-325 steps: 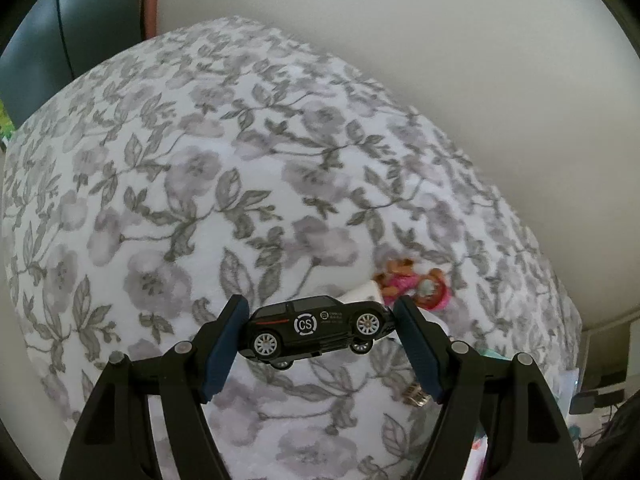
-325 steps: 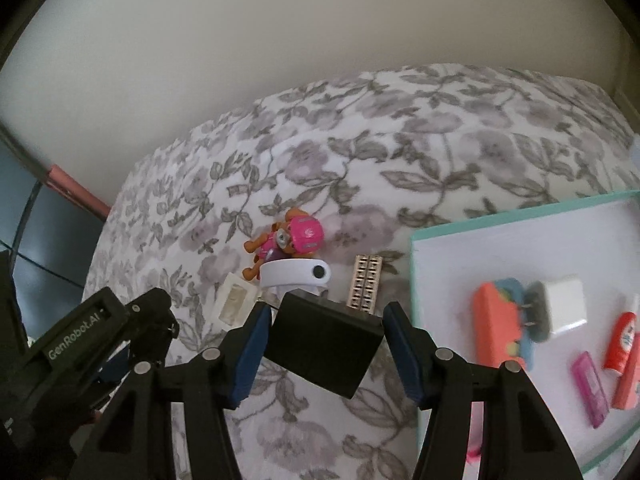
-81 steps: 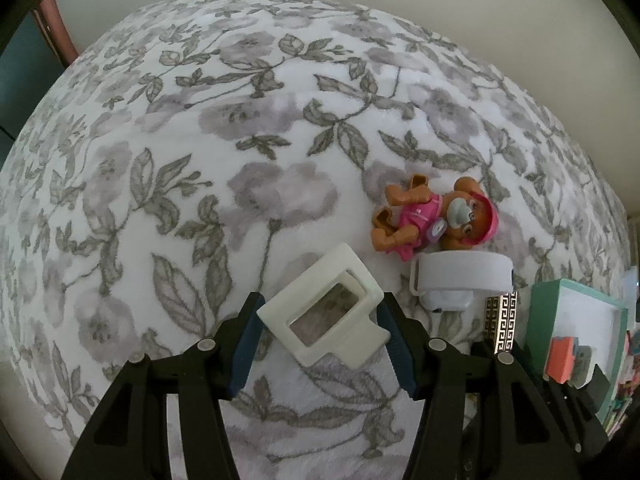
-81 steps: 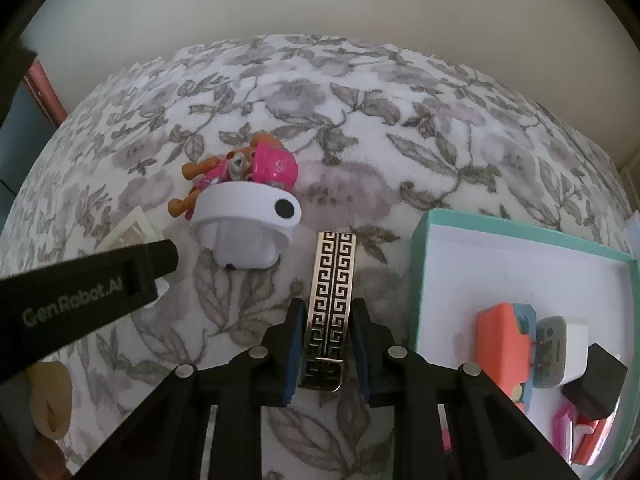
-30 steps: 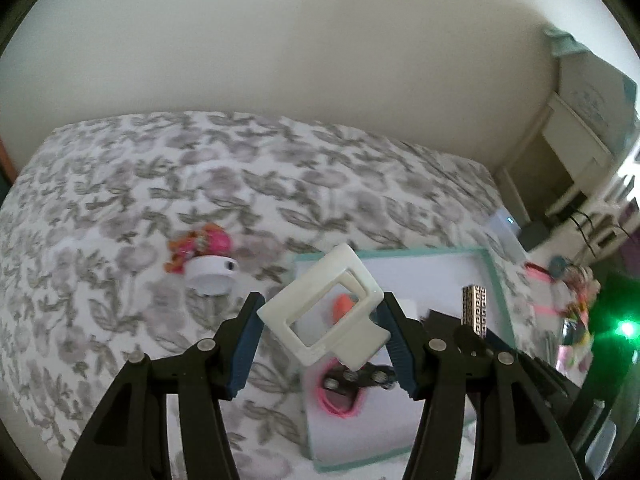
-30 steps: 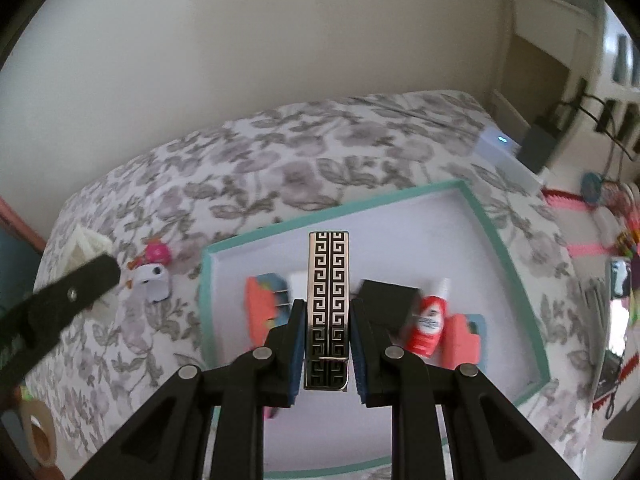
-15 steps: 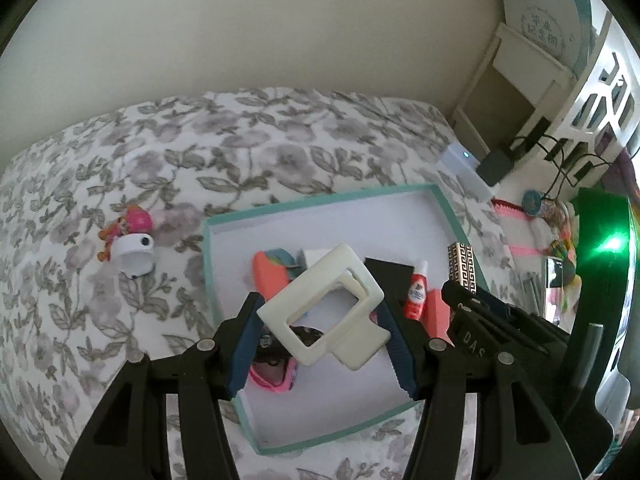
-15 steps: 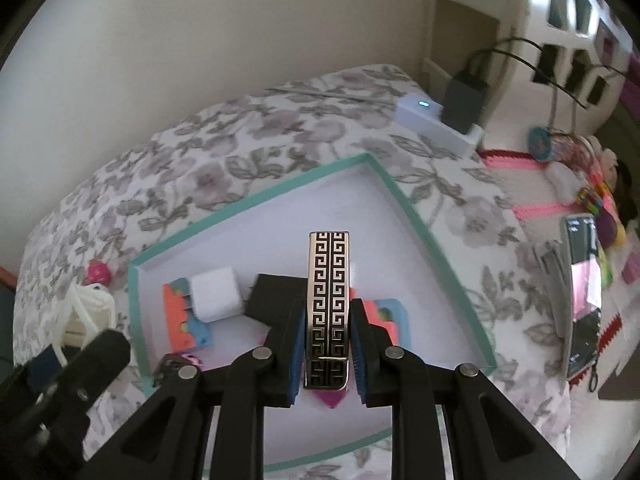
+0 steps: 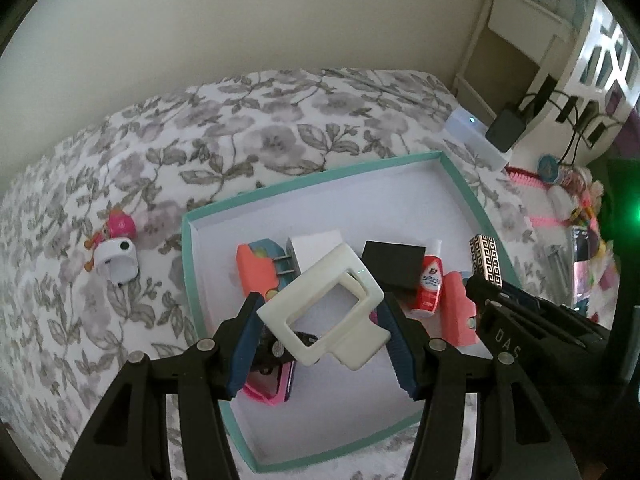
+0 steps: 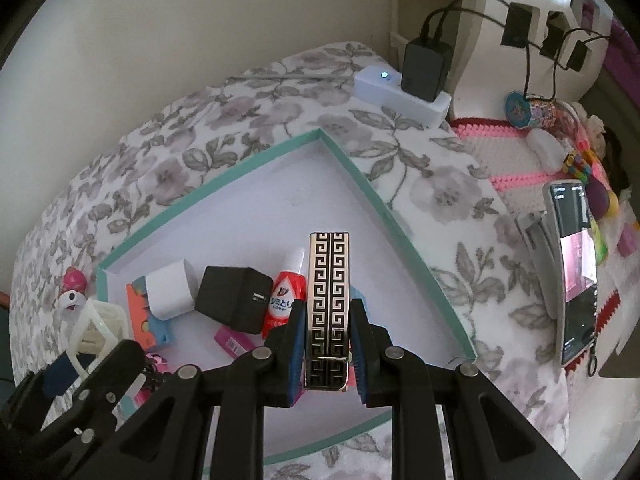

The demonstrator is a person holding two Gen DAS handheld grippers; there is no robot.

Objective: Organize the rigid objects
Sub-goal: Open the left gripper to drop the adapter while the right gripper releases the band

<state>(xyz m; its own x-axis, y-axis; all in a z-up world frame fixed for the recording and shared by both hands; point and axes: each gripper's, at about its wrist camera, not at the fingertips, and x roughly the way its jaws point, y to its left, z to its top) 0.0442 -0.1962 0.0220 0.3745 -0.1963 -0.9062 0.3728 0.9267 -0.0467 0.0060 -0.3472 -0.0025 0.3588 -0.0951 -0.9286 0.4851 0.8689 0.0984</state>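
Observation:
My left gripper [image 9: 322,340] is shut on a cream square hair claw clip [image 9: 324,308] and holds it above the teal-rimmed white box [image 9: 188,280]. My right gripper [image 10: 326,350] is shut on a slim black-and-silver patterned case [image 10: 327,304], also above the box [image 10: 360,176]. The case also shows in the left wrist view [image 9: 485,258]. Inside the box lie a black cube [image 10: 236,296], a white charger [image 10: 168,290], a red bottle [image 10: 285,298], an orange toy [image 9: 256,272] and pink items [image 9: 268,388].
A pink puppy figure [image 9: 116,228] and a white ring-shaped item [image 9: 116,260] lie on the floral bedspread left of the box. A white device with a black adapter [image 10: 404,80] sits at the bed's far corner. A phone [image 10: 572,264] and toys lie to the right.
Both grippers have come lower and closer over the box with their loads still held. The box contents look larger in both views.

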